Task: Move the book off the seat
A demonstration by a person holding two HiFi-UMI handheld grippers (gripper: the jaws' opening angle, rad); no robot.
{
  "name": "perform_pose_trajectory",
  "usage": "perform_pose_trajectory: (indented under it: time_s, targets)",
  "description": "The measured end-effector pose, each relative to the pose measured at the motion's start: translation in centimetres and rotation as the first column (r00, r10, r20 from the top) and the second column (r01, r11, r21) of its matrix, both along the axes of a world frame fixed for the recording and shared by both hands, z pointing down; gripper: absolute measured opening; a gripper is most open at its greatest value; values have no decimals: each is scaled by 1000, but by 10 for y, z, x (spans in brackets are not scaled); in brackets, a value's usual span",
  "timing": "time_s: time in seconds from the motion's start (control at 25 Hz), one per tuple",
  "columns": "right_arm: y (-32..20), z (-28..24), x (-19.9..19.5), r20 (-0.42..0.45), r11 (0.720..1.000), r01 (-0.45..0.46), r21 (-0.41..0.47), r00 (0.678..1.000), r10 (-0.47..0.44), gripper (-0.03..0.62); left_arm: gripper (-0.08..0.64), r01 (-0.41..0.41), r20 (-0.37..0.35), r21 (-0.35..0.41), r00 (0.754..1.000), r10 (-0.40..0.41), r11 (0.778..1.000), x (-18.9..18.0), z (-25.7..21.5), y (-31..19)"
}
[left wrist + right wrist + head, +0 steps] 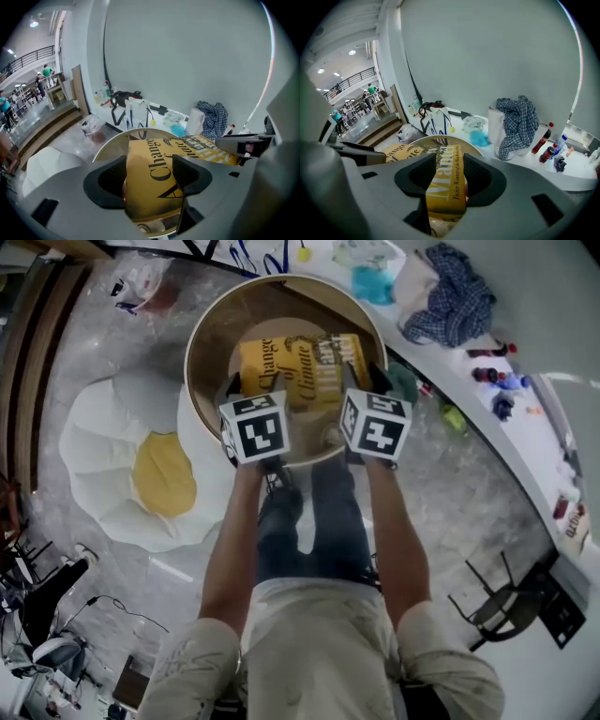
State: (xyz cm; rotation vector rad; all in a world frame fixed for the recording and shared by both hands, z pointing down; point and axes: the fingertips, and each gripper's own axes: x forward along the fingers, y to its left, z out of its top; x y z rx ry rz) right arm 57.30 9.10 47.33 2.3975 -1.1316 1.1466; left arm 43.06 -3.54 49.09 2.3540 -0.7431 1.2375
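A yellow book [300, 369] with dark title print lies tilted inside the round wooden seat [202, 343]. Both grippers hold its near edge. In the left gripper view, the left gripper [149, 180] is shut on the book [154, 159], its dark pads [105, 180] pressing the cover's left side. In the right gripper view, the right gripper [447, 180] is shut on the book [446, 192] at its right edge, where white lettering runs along the cover. In the head view the left gripper [239, 390] and right gripper [373, 385] sit side by side over the seat's front.
A white flower-shaped cushion with a yellow centre [141, 474] lies on the floor to the left. A curved white counter [525, 427] at the right carries a checked cloth [459, 292], bottles [492, 376] and a blue item [373, 282]. A black chair [506, 601] stands at lower right.
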Motion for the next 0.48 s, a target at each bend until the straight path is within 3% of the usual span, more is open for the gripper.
perform_pose_trajectory:
  time_s: [0.48]
  targets:
    - [-17, 120, 50, 138, 996, 67, -62, 989, -58, 190, 318, 65, 116, -78, 992, -55, 995, 40, 106, -6]
